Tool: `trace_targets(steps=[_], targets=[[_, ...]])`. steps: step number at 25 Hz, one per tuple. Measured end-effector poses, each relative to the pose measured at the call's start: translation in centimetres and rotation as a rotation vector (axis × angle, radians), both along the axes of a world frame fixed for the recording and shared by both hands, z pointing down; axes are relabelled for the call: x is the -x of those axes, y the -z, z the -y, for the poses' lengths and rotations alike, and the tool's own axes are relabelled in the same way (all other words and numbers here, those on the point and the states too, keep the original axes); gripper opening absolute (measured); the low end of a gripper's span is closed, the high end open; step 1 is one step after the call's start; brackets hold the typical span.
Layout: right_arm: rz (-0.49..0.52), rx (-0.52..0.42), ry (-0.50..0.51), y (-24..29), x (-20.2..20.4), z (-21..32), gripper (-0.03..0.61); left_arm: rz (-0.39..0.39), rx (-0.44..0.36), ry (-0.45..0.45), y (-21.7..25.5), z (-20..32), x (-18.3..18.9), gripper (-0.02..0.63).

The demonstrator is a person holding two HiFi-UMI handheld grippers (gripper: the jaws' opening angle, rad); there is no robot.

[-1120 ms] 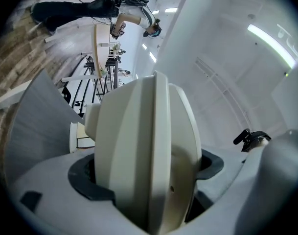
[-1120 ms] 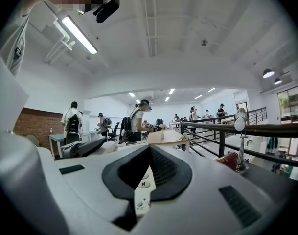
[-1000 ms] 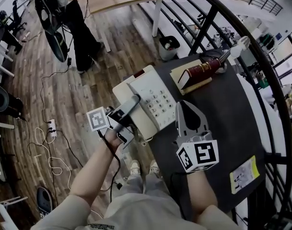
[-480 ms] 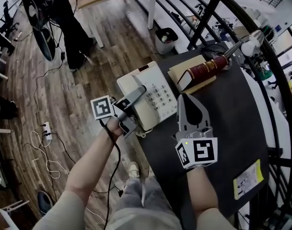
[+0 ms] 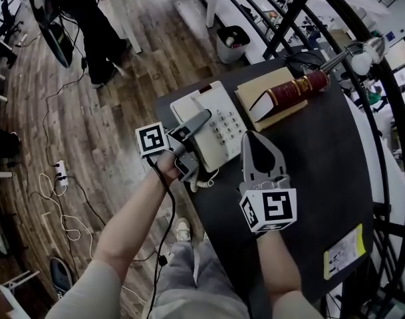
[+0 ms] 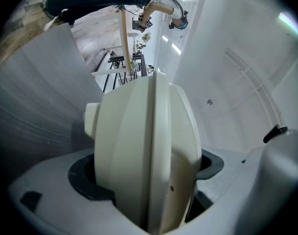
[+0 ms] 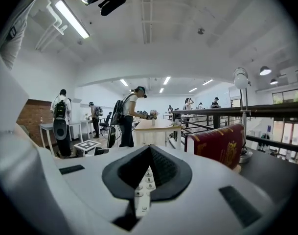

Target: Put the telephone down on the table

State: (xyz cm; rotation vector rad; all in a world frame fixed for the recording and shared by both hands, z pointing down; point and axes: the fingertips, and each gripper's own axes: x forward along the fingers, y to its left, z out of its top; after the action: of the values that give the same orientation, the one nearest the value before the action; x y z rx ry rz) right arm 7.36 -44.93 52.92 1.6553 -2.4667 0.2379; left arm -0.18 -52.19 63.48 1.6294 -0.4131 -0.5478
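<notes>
Firstly, containers: one dark waste bin (image 5: 232,43) stands on the wood floor past the far edge of the tabletop (image 5: 308,171). Something pale lies in it; we cannot tell what.

Telephone (image 5: 219,126): cream, keypad up, at the far-left corner of the tabletop, its left side along the left edge. The left gripper (image 5: 195,123) reaches in from beyond that edge and is clamped on the handset (image 6: 149,155). In the left gripper view the cream rounded shell fills the space between both jaws. We cannot tell whether the base sits flat on the tabletop. The coiled cord (image 5: 203,180) hangs at the left edge, just nearer us than the phone.

Right gripper (image 5: 254,142): low over the tabletop just beside the phone's near-right corner, jaws drawn together to a point, nothing between them. Its own view shows keypad buttons through the slit below the pads.

Room: a red book (image 5: 292,93) lies on a tan board (image 5: 259,93) at the far edge, just right of the phone. A lamp (image 5: 362,52) stands at the far-right corner. The middle and near tabletop are bare but for a yellow card (image 5: 342,250) near the right edge. A black railing (image 5: 388,158) runs close along the right edge.

Hard to make out: print on the card; the phone's underside.
</notes>
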Motion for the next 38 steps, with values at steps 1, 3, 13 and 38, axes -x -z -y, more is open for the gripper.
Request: trace_targets(steps=[1,3,13,38], targets=[[0.020,0.020,0.022,-0.5,0.2,0.0,0.002,0.008,0.004,0.003,-0.4,0.1,-0.1,0.457],[0.083,0.052,0.077,-1.1,1.1,-0.3,0.002,0.028,0.026,0.012,-1.5,0.3,-0.2,0.457],[0.106,0.156,0.089,-5.0,1.4,-1.2,0.002,0.179,0.046,-0.011,-4.0,0.6,0.1,0.457],[0.151,0.257,0.091,-4.7,1.6,-6.1,0.002,0.666,0.364,-0.167,-7.1,-1.1,1.4,0.489]])
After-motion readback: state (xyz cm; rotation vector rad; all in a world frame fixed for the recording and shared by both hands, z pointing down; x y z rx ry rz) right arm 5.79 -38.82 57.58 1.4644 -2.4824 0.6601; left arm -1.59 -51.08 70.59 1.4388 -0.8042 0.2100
